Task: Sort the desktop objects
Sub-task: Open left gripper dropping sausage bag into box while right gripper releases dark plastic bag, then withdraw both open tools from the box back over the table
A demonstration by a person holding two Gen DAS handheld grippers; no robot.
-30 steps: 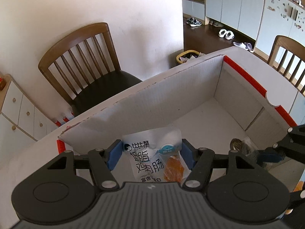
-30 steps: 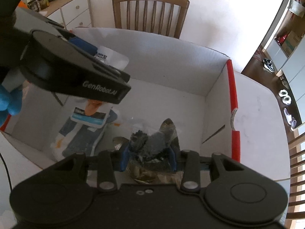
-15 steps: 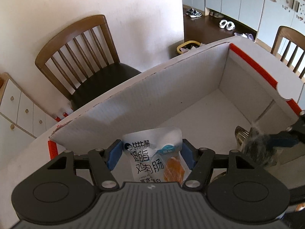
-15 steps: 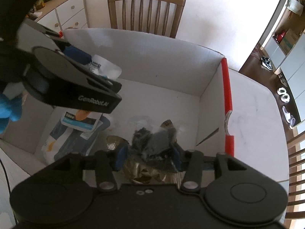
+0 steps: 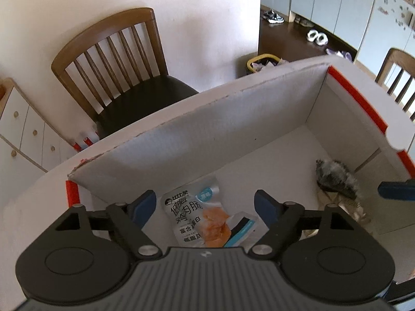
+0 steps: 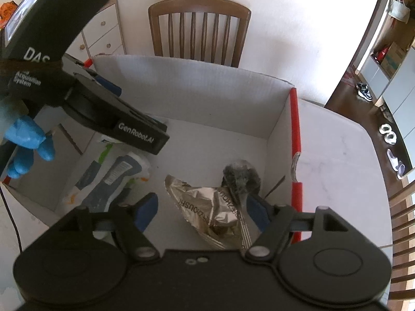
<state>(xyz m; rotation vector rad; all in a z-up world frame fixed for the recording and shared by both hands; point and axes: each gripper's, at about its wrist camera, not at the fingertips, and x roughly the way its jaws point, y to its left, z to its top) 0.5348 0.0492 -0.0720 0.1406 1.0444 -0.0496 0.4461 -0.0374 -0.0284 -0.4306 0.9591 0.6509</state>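
Observation:
Both grippers hover over an open white cardboard box point(image 5: 233, 129) with red edge strips. My left gripper point(image 5: 205, 204) is open and empty; a white snack pouch point(image 5: 192, 215) with Chinese print lies on the box floor below it. My right gripper point(image 6: 202, 207) is open and empty; a silver foil packet point(image 6: 205, 204) and a grey fuzzy clear bag point(image 6: 241, 176) lie in the box point(image 6: 207, 96) under it. The grey bag also shows in the left wrist view point(image 5: 334, 176). The left gripper's body point(image 6: 116, 121) shows in the right wrist view.
Blue-and-white pouches point(image 6: 109, 178) lie at the box's left side. A wooden chair point(image 5: 116, 72) stands behind the table against the wall, with a white drawer unit point(image 5: 23, 134) left of it. A second chair point(image 5: 399, 75) stands at the right.
Both grippers have opened. The white pouch dropped from the left gripper to the box floor, and the grey bag and foil packet left the right gripper and lie in the box.

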